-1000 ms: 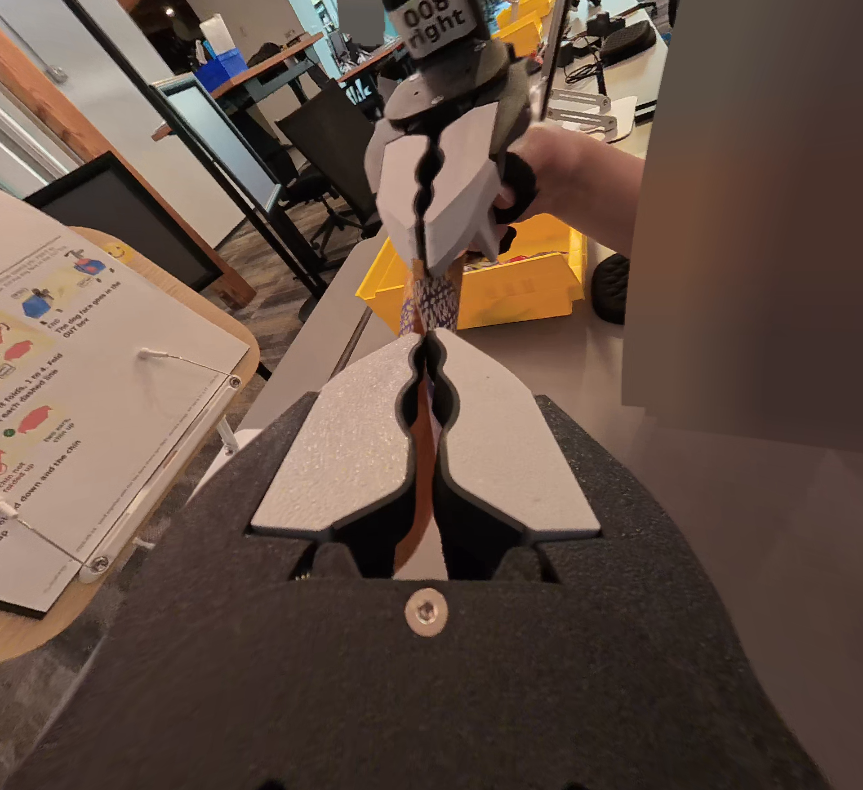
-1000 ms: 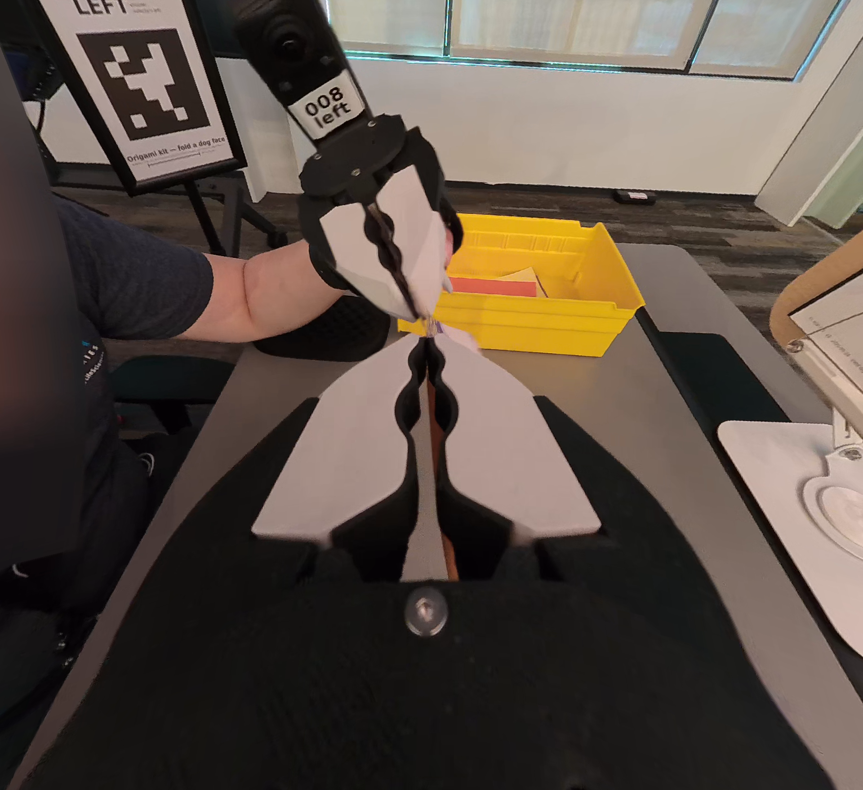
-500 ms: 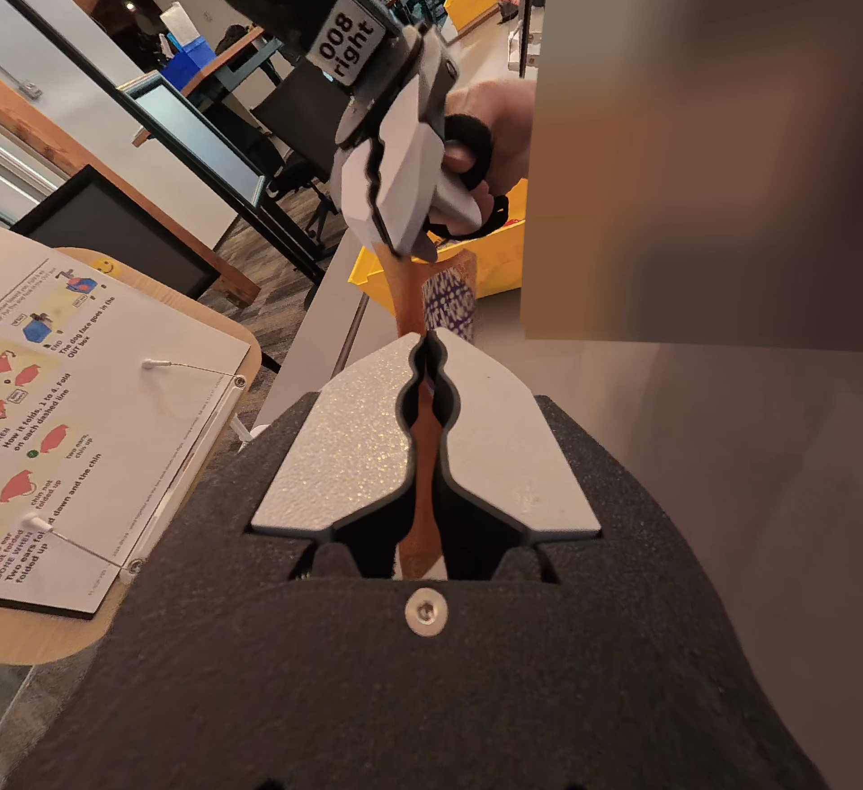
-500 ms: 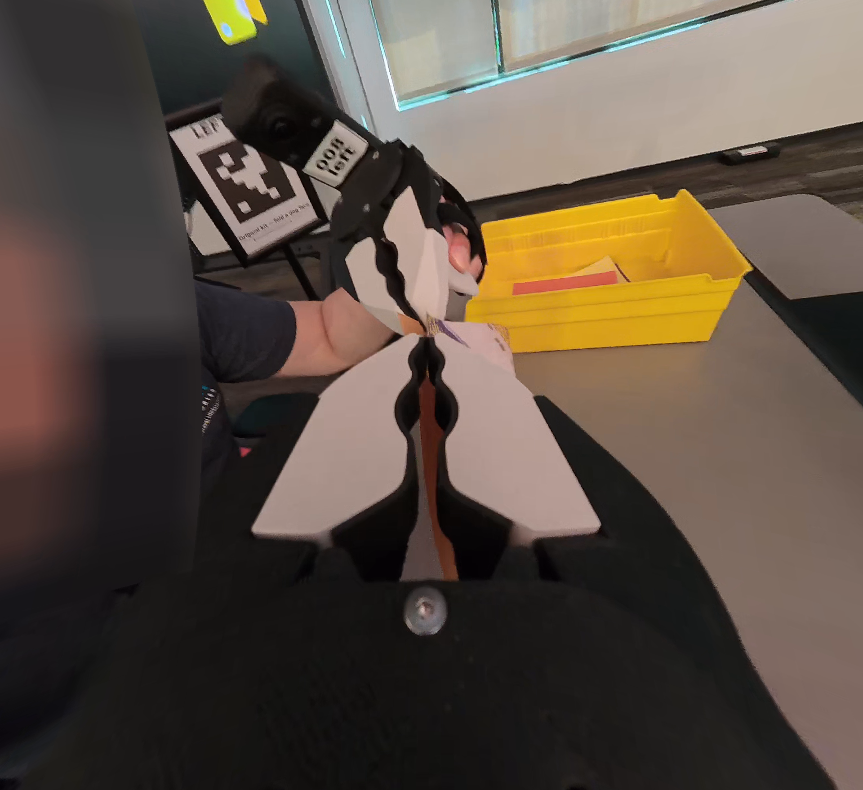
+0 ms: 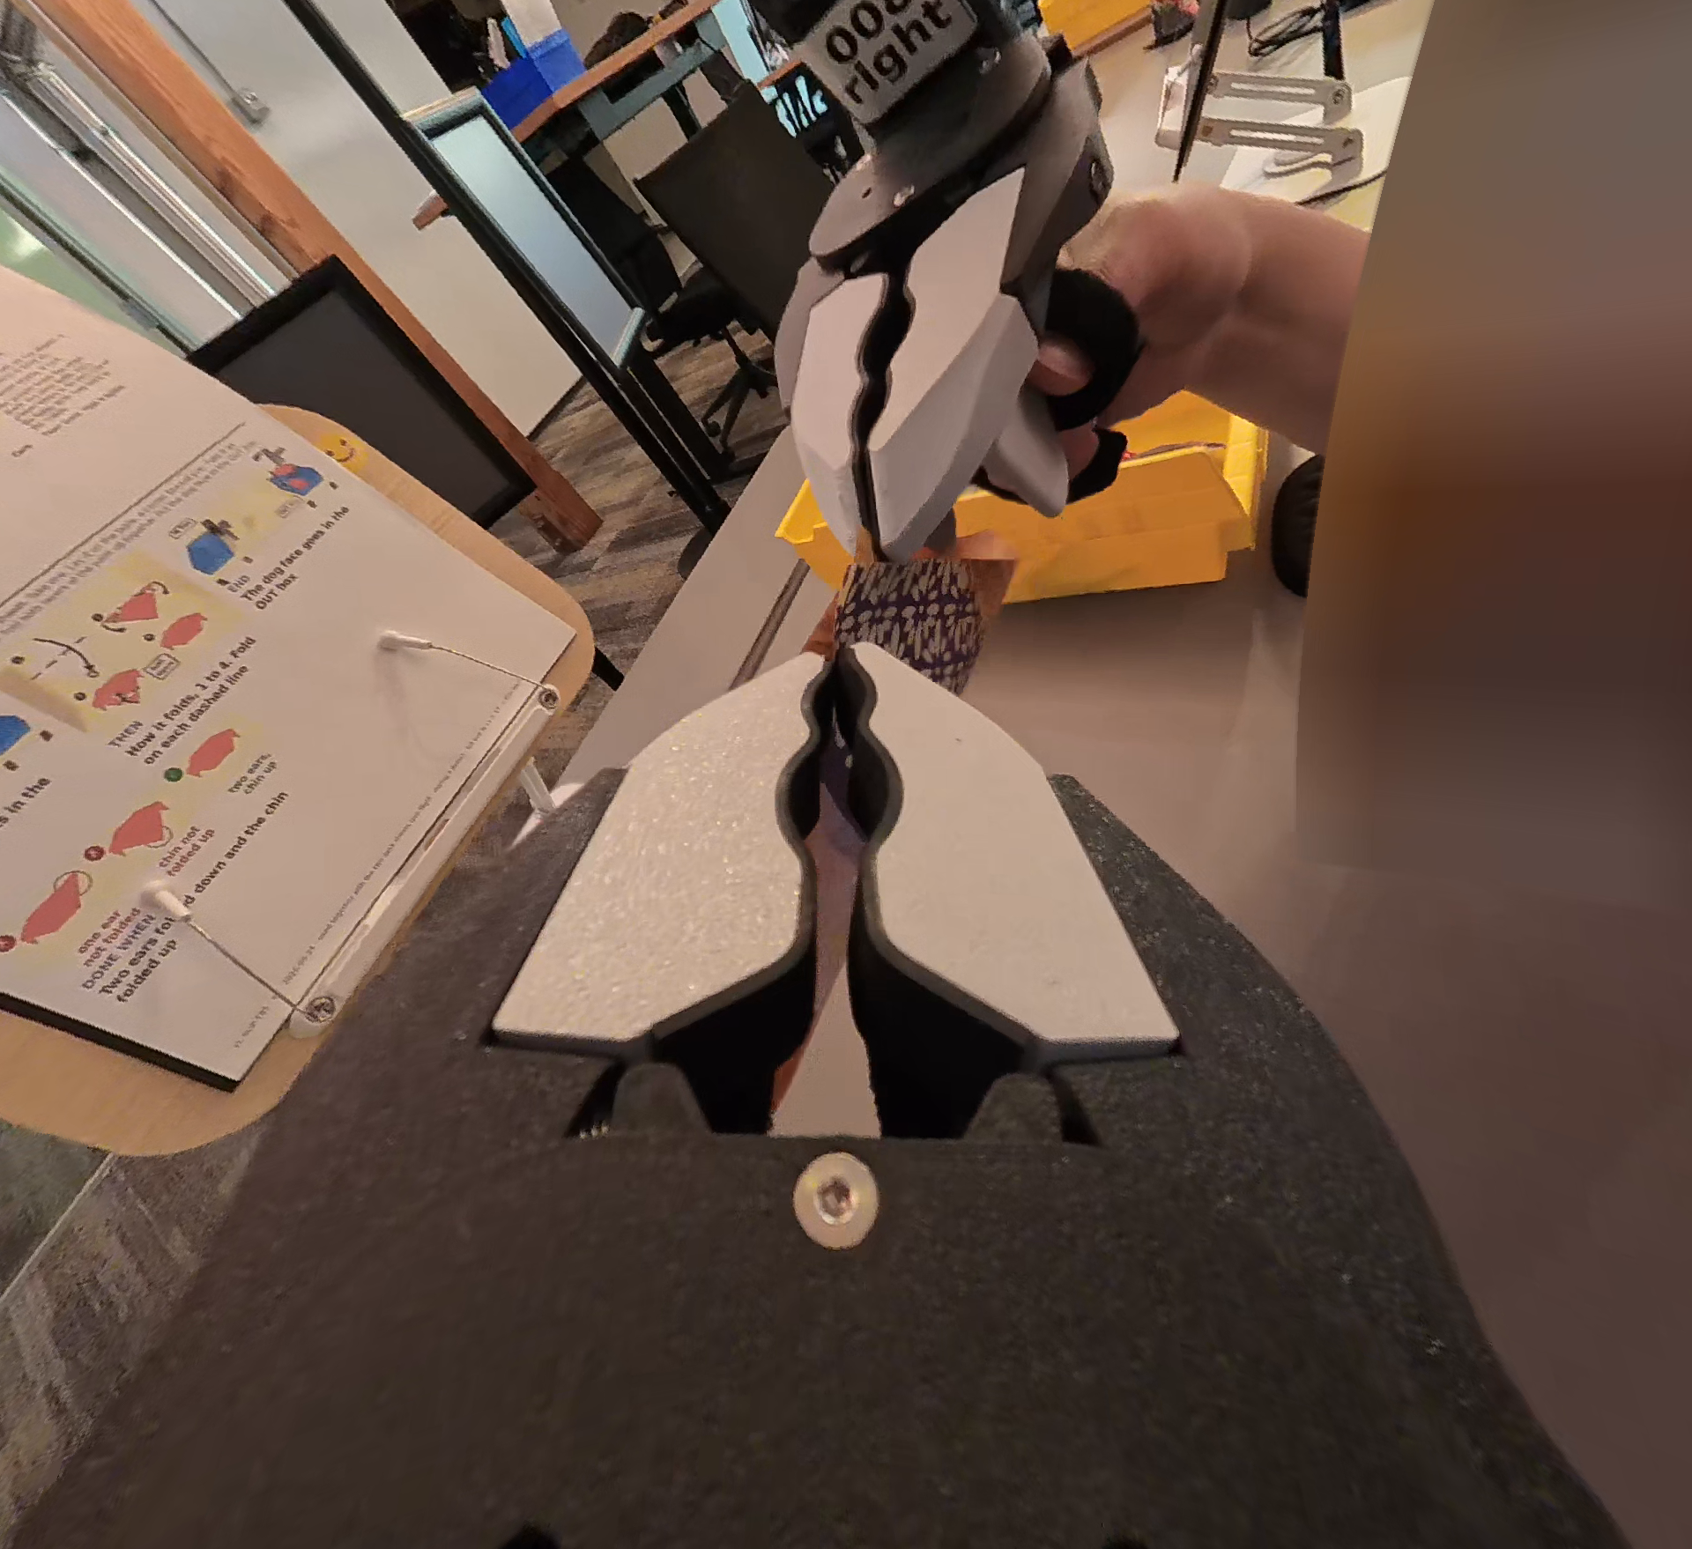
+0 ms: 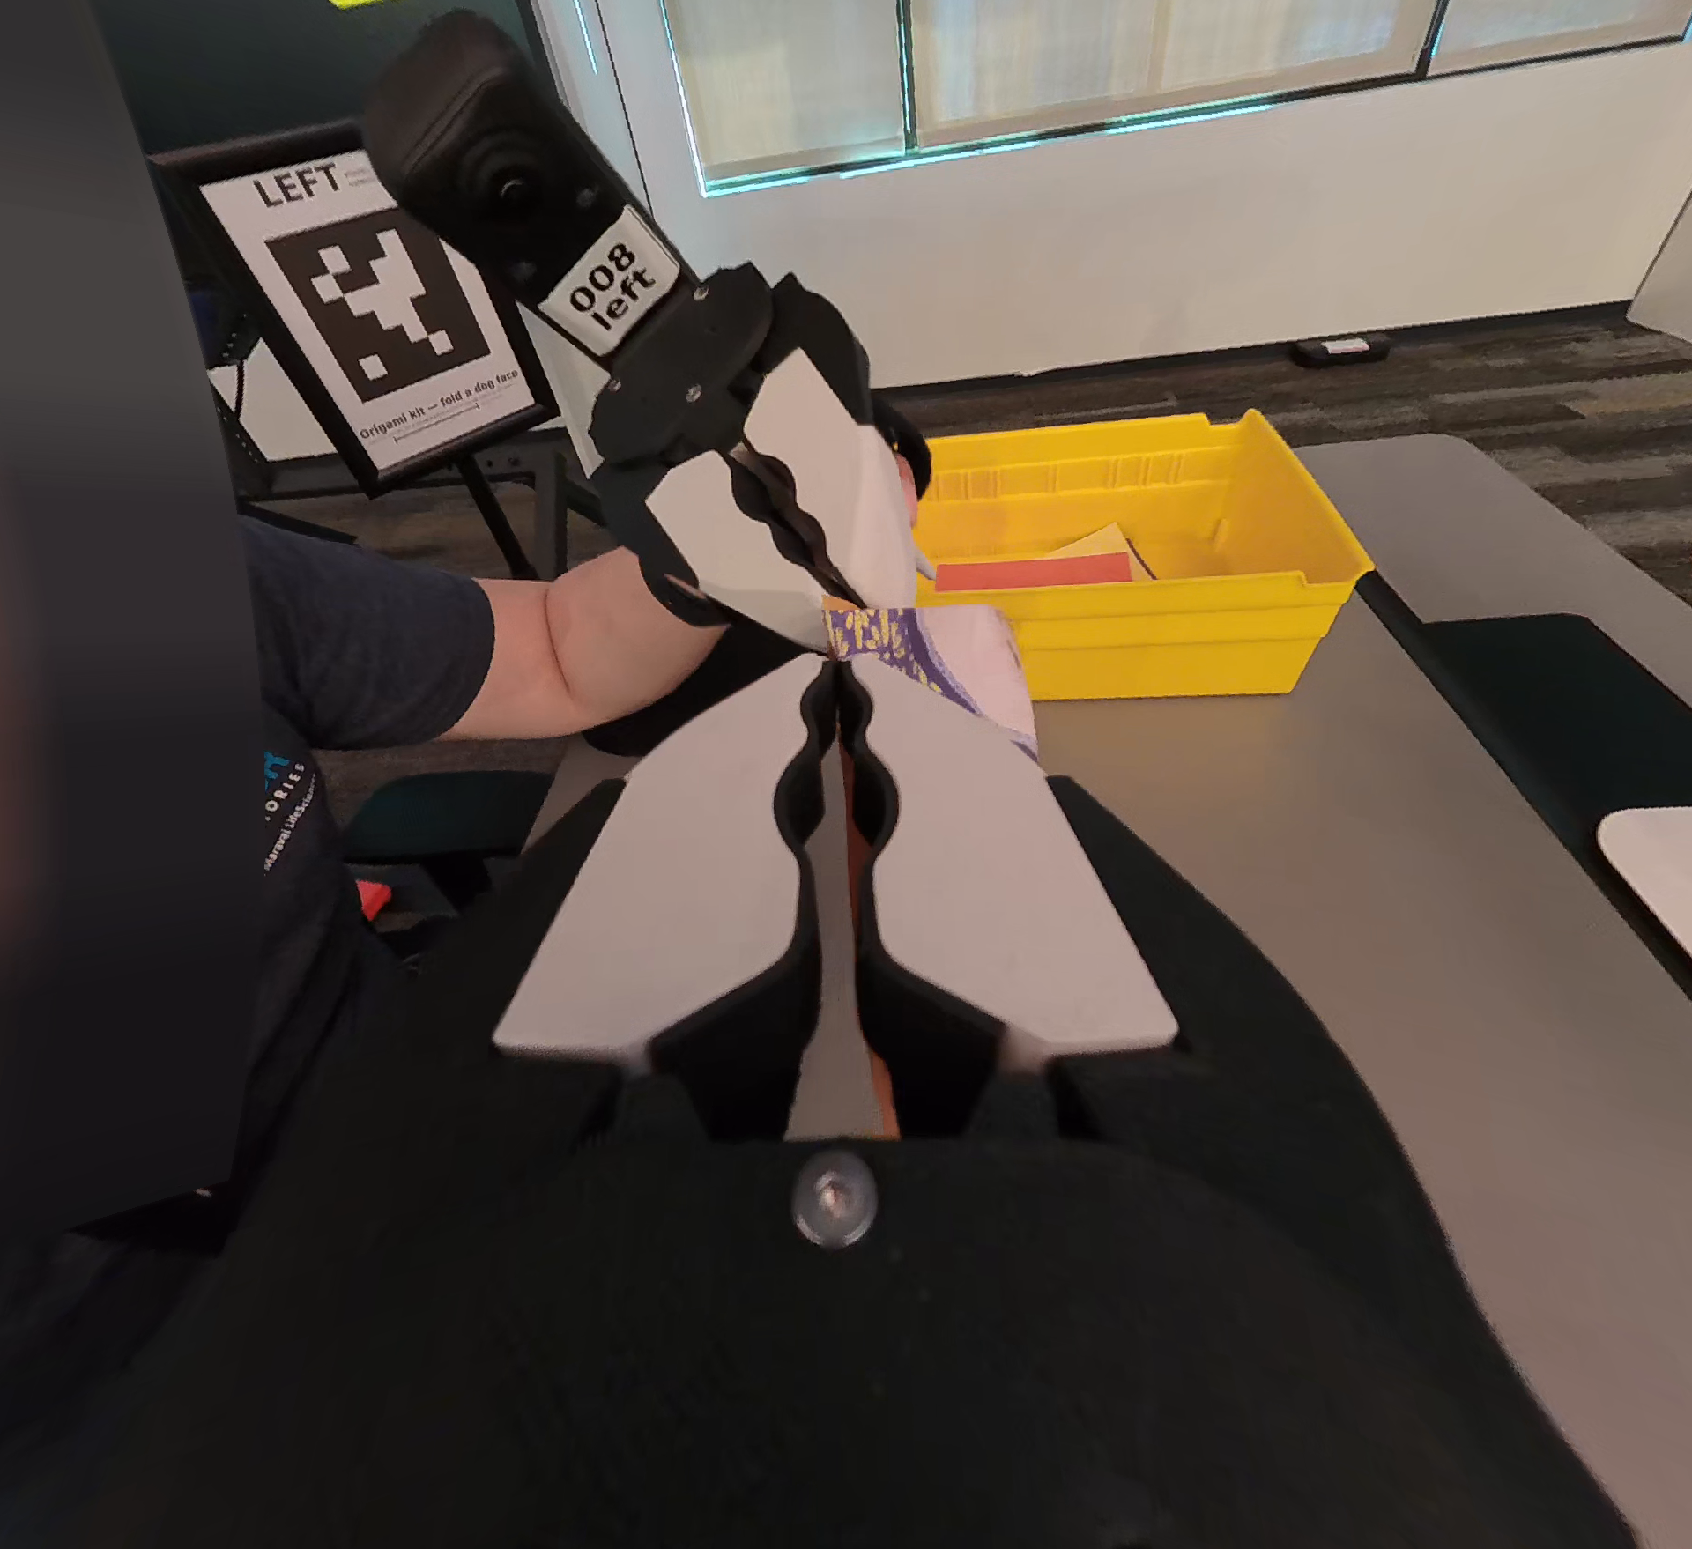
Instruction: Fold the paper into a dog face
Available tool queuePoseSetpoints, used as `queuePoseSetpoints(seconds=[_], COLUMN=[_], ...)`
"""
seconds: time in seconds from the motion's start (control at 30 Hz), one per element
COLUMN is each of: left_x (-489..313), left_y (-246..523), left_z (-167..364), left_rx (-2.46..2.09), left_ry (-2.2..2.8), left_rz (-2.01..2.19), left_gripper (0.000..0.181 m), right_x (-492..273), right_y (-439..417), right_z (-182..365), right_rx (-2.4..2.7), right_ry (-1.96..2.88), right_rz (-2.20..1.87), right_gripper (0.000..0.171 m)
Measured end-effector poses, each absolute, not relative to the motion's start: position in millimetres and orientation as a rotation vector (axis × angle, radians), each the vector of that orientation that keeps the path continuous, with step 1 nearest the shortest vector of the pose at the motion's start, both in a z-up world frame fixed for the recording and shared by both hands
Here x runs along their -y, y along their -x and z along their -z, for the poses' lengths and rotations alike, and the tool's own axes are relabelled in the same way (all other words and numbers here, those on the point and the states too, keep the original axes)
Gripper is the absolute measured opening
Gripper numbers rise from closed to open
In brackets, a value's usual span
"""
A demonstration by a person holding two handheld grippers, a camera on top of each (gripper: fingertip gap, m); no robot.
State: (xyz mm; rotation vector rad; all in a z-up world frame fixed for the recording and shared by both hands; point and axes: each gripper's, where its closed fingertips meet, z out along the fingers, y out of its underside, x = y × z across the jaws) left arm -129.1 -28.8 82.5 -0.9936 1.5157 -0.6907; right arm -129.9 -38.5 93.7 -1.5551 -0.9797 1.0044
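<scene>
The paper (image 5: 911, 622) is a small folded piece with a purple, white-speckled face and an orange back. Both grippers hold it in the air above the grey table. My left gripper (image 5: 838, 663) is shut on its near edge. The right gripper (image 5: 865, 539) comes down from above and is shut on its top edge. In the right wrist view my right gripper (image 6: 838, 667) is shut on the paper (image 6: 925, 654), which shows purple and white there. The left gripper (image 6: 838, 594) pinches it from the upper left, tips almost touching mine.
A yellow bin (image 6: 1190, 580) with coloured sheets stands on the grey table (image 6: 1328, 864) behind the paper; it also shows in the left wrist view (image 5: 1126, 530). An instruction sheet on a wooden board (image 5: 229, 727) lies to the left. A framed marker sign (image 6: 366, 315) stands beyond the table. The tips of both grippers are at nearly the same place.
Both grippers stayed shut on the paper and turned it in the air. The purple patterned face now shows more, and the right gripper has swung back over the paper's top.
</scene>
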Motion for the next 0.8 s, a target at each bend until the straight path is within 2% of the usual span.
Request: queuePoseSetpoints(seconds=[0.53, 0.8], left_x=[23.4, 16.4], left_y=[129.4, 131.6], left_z=[-93.9, -95.1], left_rx=[-1.411, -1.371], left_ry=[0.979, 0.999], left_rz=[0.566, 0.454], left_gripper=[0.000, 0.000], right_x=[28.9, 26.4], right_y=[136.0, 141.7], right_z=[-97.6, -99.6], right_rx=[0.892, 0.811], right_ry=[1.518, 1.493], right_rz=[-1.007, -1.162], right_gripper=[0.001, 0.002])
